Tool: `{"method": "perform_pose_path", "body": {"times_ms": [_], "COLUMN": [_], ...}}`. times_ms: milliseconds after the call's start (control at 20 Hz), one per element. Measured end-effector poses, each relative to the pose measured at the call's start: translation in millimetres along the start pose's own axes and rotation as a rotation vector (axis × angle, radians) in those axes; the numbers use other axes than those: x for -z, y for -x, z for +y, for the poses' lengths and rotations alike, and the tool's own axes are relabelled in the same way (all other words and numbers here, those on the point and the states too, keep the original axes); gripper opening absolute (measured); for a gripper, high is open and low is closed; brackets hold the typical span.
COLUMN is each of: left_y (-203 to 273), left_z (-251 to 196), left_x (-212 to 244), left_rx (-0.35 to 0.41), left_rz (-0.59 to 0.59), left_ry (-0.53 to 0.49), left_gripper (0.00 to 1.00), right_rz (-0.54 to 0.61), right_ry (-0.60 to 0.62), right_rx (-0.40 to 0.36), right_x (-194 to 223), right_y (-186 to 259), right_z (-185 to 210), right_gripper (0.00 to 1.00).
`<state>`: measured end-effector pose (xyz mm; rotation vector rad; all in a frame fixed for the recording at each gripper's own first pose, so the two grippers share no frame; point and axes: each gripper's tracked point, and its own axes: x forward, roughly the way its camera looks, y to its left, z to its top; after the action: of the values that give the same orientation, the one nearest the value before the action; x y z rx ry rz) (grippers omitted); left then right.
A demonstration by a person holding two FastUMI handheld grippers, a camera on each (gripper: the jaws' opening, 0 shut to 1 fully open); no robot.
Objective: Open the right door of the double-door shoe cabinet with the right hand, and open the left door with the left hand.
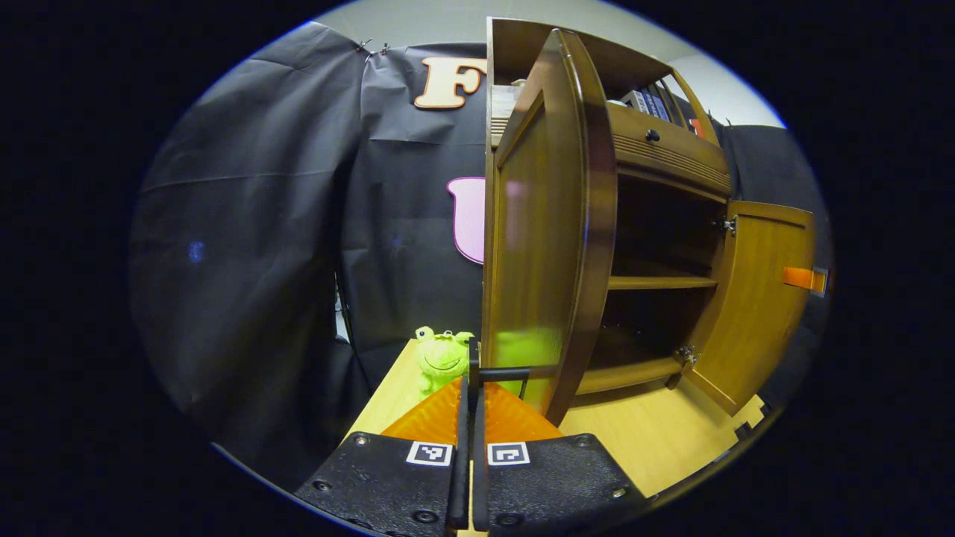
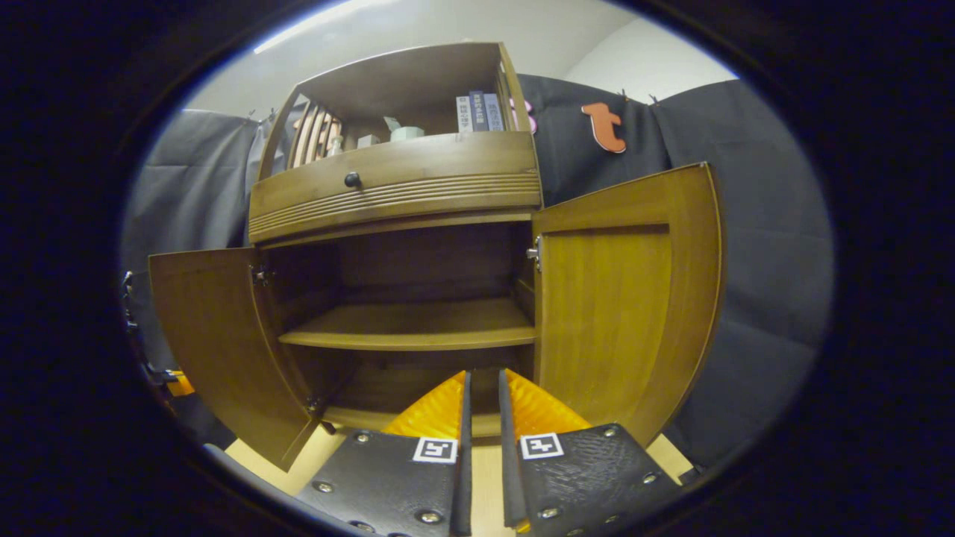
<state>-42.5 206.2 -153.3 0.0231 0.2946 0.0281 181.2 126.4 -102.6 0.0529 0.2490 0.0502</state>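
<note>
Both doors of the cabinet (image 1: 656, 149) stand open. In the left gripper view, the left gripper (image 1: 471, 377) sits low in the middle, its fingers nearly together with only a thin slit between them, pinching a dark bar handle (image 1: 511, 371) that runs across to the left door (image 1: 548, 239). That door swings out toward the camera, edge-on, its inner face glossy. Just left of the fingertips a green frog toy (image 1: 442, 356) sits on the pale table (image 1: 656, 440), beside the door. Past the door, the cabinet's dark inside shows a shelf (image 1: 660, 283), with a drawer and its round knob (image 1: 652, 135) above. The right door (image 1: 753, 298) hangs wide open at the far side, with an orange tab at its outer edge.

In the right gripper view, the right gripper (image 2: 482, 384) points at the cabinet (image 2: 395, 186) from the front, jaws a narrow gap apart and holding nothing. The right door (image 2: 627, 298) is open just to its right, the left door (image 2: 216, 335) open at the far left. Between them the shelf (image 2: 418, 328) spans the interior. Books (image 2: 477, 112) stand on the top tier above the drawer knob (image 2: 352, 180).
</note>
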Motion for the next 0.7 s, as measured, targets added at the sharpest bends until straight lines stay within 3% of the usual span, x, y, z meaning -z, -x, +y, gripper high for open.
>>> {"method": "perform_pose_path", "body": {"times_ms": [300,350,450,550,600,650,700], "left_y": [8.1,9.8,13.3,18.9,22.5,23.7,27.0], "left_z": [18.2,19.7,24.4,28.0,27.7,27.9,26.4], "left_x": [-0.9,-1.2,-1.9,-3.3,-4.6,-4.6,-5.4], "left_rx": [-0.025,-0.031,-0.046,-0.056,-0.057,-0.059,-0.064], "left_rz": [-0.008,-0.008,-0.01,-0.013,-0.016,-0.018,-0.019], "left_ry": [0.034,0.03,0.017,0.015,0.022,0.028,0.033], "left_gripper": [0.04,0.0,0.0,0.03,0.12,0.02,0.02], "right_rz": [0.005,0.005,0.007,0.009,0.011,0.013,0.015], "right_ry": [0.006,0.006,0.01,0.011,0.011,0.012,0.014], "right_rx": [-0.019,-0.023,-0.032,-0.044,-0.051,-0.059,-0.067], "right_x": [0.1,-0.6,-0.2,-0.9,-0.5,-0.3,0.4], "right_y": [-3.0,-4.4,-5.7,-8.2,-9.2,-10.5,-11.3], "right_z": [5.6,6.5,10.1,14.2,17.1,19.9,22.7], "right_gripper": [0.27,0.17,0.17,0.17,0.17,0.17,0.17]}}
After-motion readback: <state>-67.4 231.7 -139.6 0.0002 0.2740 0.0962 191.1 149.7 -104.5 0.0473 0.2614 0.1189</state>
